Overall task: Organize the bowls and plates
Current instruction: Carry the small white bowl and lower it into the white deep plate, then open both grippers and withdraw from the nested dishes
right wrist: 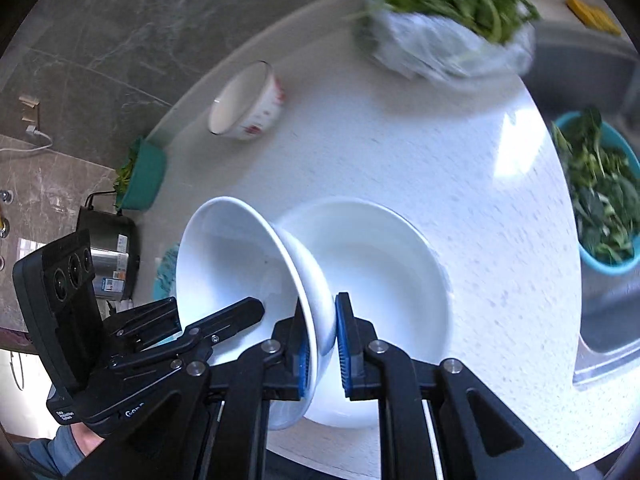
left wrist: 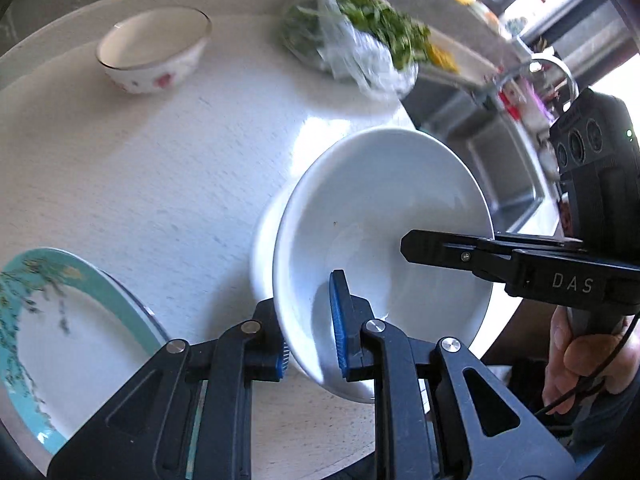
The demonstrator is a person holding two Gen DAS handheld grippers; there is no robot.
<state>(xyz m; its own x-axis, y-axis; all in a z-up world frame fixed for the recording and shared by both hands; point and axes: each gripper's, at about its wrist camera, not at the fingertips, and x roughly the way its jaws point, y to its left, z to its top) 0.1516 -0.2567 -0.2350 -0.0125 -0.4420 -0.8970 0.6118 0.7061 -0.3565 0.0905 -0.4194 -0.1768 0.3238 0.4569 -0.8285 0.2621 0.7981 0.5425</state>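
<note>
The left hand-held gripper point(left wrist: 310, 330) is clamped on the near rim of a white bowl point(left wrist: 384, 240), and the right hand-held gripper point(right wrist: 322, 344) is clamped on the opposite rim of this same bowl, so it hangs tilted between them. It is just above a second white bowl point(right wrist: 384, 256), which rests on the pale round surface point(left wrist: 180, 168). I judge the bowl is glazed ceramic: stiff, rather heavy, slippery and breakable, so the thin rim is the right place to hold. I count two white bowls, one small flowered bowl point(left wrist: 154, 50) farther away, and one teal-rimmed plate point(left wrist: 60, 320) at the edge.
</note>
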